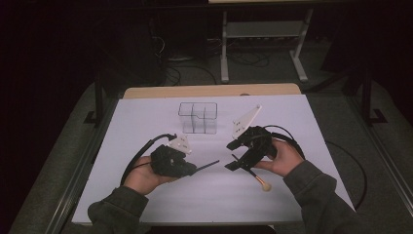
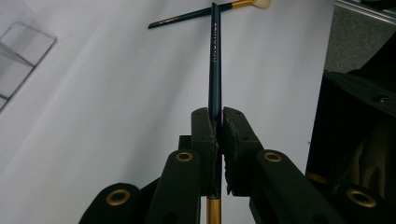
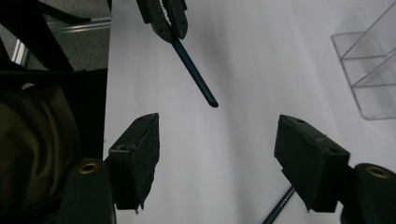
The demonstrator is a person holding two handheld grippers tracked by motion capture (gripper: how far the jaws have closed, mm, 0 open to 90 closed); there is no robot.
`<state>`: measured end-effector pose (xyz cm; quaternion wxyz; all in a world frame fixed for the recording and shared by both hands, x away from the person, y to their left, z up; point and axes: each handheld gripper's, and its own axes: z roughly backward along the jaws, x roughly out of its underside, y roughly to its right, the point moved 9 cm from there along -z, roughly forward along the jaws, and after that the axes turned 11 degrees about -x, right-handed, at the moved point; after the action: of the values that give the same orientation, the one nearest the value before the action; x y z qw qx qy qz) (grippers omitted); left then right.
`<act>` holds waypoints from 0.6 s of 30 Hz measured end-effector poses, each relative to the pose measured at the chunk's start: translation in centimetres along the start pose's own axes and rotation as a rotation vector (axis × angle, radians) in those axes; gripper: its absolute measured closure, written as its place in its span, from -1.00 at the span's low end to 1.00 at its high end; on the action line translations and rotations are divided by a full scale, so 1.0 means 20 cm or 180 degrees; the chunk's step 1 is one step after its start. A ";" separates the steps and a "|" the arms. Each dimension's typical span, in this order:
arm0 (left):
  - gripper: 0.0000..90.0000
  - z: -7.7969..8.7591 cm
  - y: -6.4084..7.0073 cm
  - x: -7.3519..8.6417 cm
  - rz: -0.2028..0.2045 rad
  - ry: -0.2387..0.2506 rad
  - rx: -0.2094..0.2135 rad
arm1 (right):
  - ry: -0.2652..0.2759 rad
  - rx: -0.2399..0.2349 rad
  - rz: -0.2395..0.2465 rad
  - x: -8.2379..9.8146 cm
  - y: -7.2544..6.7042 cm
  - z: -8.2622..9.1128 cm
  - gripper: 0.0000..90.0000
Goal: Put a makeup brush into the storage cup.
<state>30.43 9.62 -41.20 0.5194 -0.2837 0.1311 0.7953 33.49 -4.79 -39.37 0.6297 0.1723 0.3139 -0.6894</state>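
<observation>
My left gripper (image 1: pixel 191 168) (image 2: pixel 218 119) is shut on a dark blue brush handle (image 2: pixel 215 56) (image 1: pixel 207 165), which sticks out rightward above the white sheet; a gold band shows behind the jaws. My right gripper (image 1: pixel 234 156) (image 3: pixel 224 158) hangs open just right of the handle's tip (image 3: pixel 196 77), with nothing between its pads. A second brush (image 1: pixel 257 179) (image 2: pixel 201 15) with a gold ferrule and pale bristles lies on the sheet under the right gripper. In the right gripper view its handle (image 3: pixel 279 211) shows beside the right pad.
A clear compartmented organiser (image 1: pixel 197 117) (image 2: pixel 21 51) (image 3: pixel 369 70) stands upright at the back middle of the white sheet (image 1: pixel 146 122). A strip of the wooden tabletop (image 1: pixel 209 90) runs behind it. Cables trail from both grippers.
</observation>
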 end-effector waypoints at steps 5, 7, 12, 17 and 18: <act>0.86 -0.02 0.02 -0.02 -0.0081 -0.0003 0.0040 | -0.0114 -0.0112 0.0036 0.00 -0.02 -0.06 -0.24; 0.86 -0.03 0.04 -0.03 -0.0107 0.0014 0.0062 | -0.0142 -0.0147 0.0041 0.00 -0.03 -0.07 -0.21; 0.86 -0.05 0.06 -0.04 -0.0162 0.0010 0.0096 | -0.0193 -0.0199 0.0119 0.00 -0.03 -0.10 -0.12; 0.86 -0.06 0.09 -0.06 -0.0237 0.0033 0.0142 | -0.0219 -0.0249 0.0167 0.00 -0.04 -0.11 0.03; 0.86 -0.06 0.10 -0.06 -0.0263 0.0032 0.0155 | -0.0222 -0.0277 0.0181 0.00 -0.05 -0.12 0.08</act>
<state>29.36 7.25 -41.52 0.5579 -0.2801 0.1412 0.7684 32.16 -3.27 -40.94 0.6665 0.1295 0.3164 -0.6625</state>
